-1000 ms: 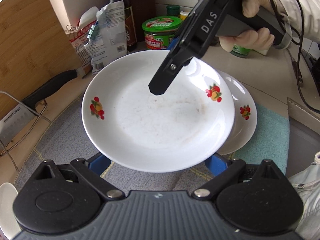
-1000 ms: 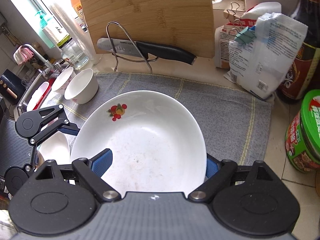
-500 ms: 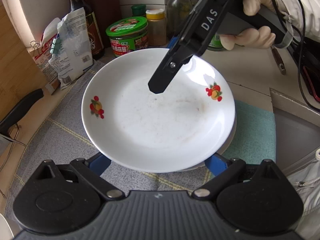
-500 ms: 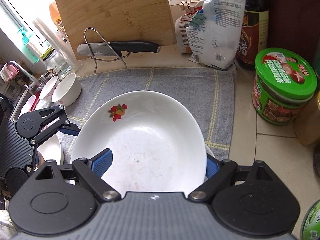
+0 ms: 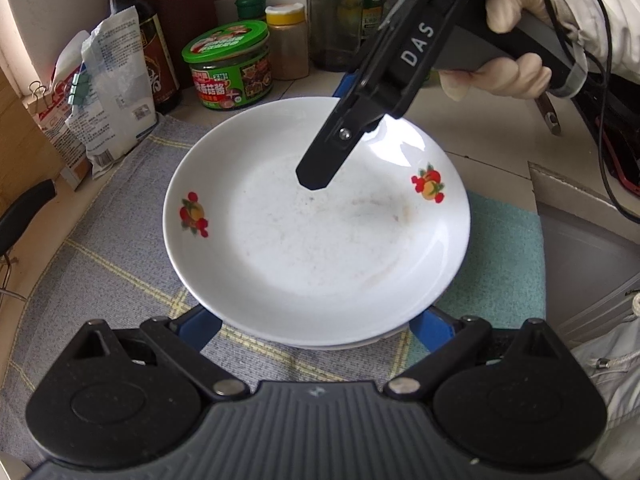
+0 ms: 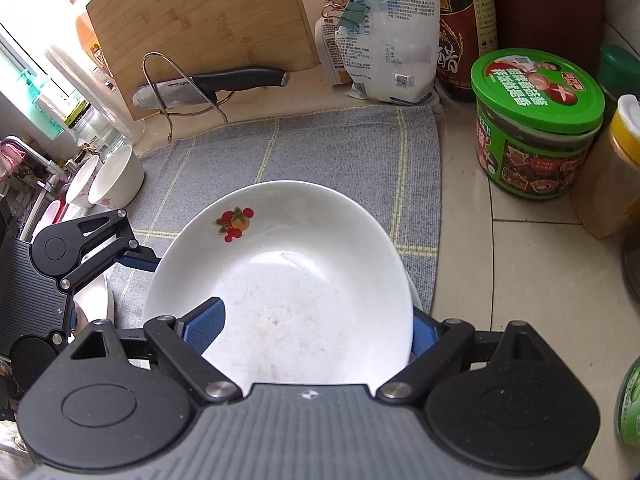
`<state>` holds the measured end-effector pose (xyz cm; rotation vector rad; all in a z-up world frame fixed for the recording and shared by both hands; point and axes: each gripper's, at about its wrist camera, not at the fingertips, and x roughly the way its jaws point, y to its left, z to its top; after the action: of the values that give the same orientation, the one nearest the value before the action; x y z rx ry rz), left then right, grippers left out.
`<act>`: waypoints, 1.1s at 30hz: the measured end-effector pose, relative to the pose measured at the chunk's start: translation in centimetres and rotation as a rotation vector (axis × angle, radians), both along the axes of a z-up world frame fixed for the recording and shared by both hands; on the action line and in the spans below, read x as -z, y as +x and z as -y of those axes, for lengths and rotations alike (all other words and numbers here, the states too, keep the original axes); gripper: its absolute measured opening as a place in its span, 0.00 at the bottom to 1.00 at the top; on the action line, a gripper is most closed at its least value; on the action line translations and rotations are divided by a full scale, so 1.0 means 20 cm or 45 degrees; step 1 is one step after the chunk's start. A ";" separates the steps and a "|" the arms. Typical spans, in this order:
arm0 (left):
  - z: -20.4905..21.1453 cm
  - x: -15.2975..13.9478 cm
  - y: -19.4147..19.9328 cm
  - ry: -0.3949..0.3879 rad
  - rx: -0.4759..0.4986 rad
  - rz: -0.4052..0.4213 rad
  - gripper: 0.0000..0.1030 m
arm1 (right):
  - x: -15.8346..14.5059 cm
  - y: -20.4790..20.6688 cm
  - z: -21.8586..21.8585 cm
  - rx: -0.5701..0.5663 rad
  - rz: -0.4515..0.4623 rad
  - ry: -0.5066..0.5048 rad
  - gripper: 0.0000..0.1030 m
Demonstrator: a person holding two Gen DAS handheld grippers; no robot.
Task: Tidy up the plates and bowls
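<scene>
Fruit-print plate (image 5: 320, 232) at frame centre, sitting on second plate (image 5: 360, 346), over grey mat (image 5: 100, 240) on counter (image 5: 480, 136). Right hand-held gripper (image 5: 316, 180) clamps plate's far rim. Left hand-held gripper (image 5: 316, 326) wide, fingers (image 5: 200, 326) straddling near rim. Green-lid jar (image 5: 228, 66) upper centre-left.

You have bright, soft daylight in both views. In the right wrist view the window (image 6: 24, 60) at the far left is overexposed. A white glare patch sits on the plate (image 5: 396, 144). Shadows are weak. The fisheye bends the edges and darkens the corners; the centre is sharp.
</scene>
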<state>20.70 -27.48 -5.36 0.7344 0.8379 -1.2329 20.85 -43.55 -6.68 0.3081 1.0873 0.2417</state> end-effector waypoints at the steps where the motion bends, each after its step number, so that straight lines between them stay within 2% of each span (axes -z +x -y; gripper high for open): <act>1: 0.00 0.00 0.00 -0.001 0.002 -0.002 0.96 | 0.00 0.00 0.00 0.003 -0.002 0.000 0.92; 24: 0.02 0.03 0.06 0.040 -0.025 -0.136 1.00 | 0.00 -0.01 0.00 0.015 -0.019 -0.011 0.92; 26: 0.02 0.04 0.04 0.060 0.001 -0.122 1.00 | 0.01 -0.01 0.00 0.012 -0.024 -0.011 0.92; 28: 0.02 0.05 -0.01 0.073 0.041 -0.031 1.00 | 0.00 -0.02 0.00 0.014 -0.022 -0.012 0.92; 33: 0.01 0.05 0.00 0.078 0.045 -0.023 1.00 | 0.00 -0.02 0.01 0.024 -0.023 -0.008 0.92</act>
<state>20.65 -27.76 -6.39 0.7917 0.8838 -1.2513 20.36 -43.77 -6.70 0.3150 1.1023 0.2188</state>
